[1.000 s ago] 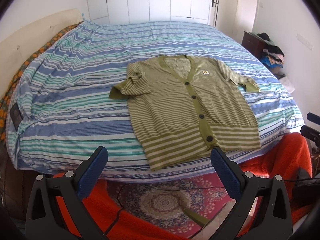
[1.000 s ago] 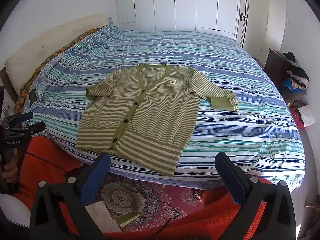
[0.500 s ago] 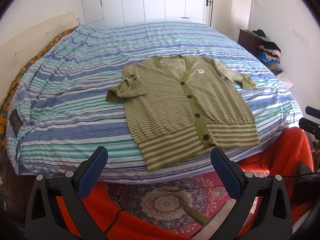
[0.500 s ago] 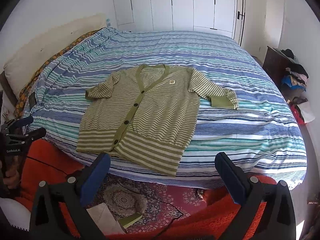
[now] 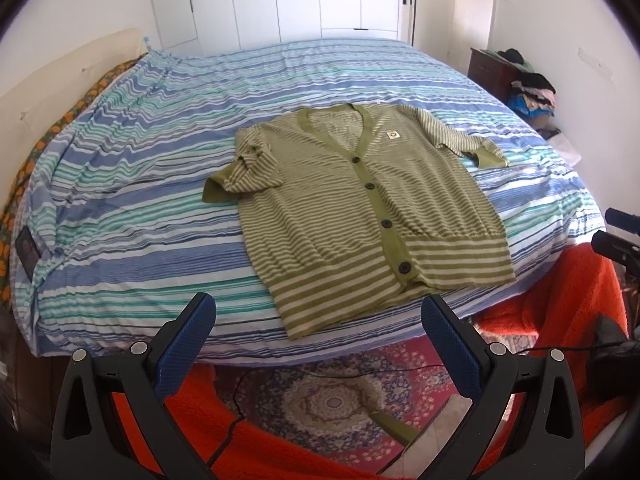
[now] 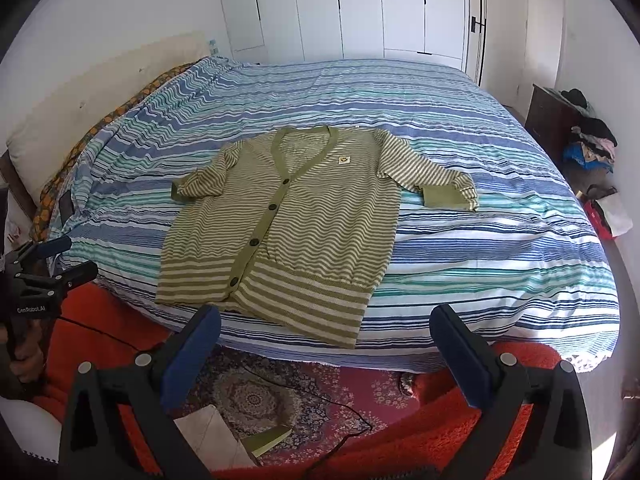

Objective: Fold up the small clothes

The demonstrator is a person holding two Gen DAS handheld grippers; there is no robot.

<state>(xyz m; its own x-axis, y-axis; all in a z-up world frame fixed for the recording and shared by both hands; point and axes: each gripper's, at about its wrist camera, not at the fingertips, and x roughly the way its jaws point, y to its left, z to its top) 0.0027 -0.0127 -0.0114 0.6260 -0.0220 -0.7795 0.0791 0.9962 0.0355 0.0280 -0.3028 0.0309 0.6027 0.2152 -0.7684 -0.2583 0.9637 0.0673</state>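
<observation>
Cardigan (image 5: 360, 208), green-striped and buttoned, lies face up and flat near the near edge of the striped bed (image 5: 140, 208), its hem almost at the drop-off, with nothing folded yet. Its left sleeve (image 5: 236, 176) is bunched against the body, and the right sleeve (image 6: 436, 184) reaches out with its cuff turned. The left gripper (image 5: 318, 332) and right gripper (image 6: 326, 338) both hang short of the bed, spread wide and holding nothing. A good start, I judge, is for each to pinch its own sleeve at the cuff, smooth it, then lay it across the chest without dragging the hem off the edge.
</observation>
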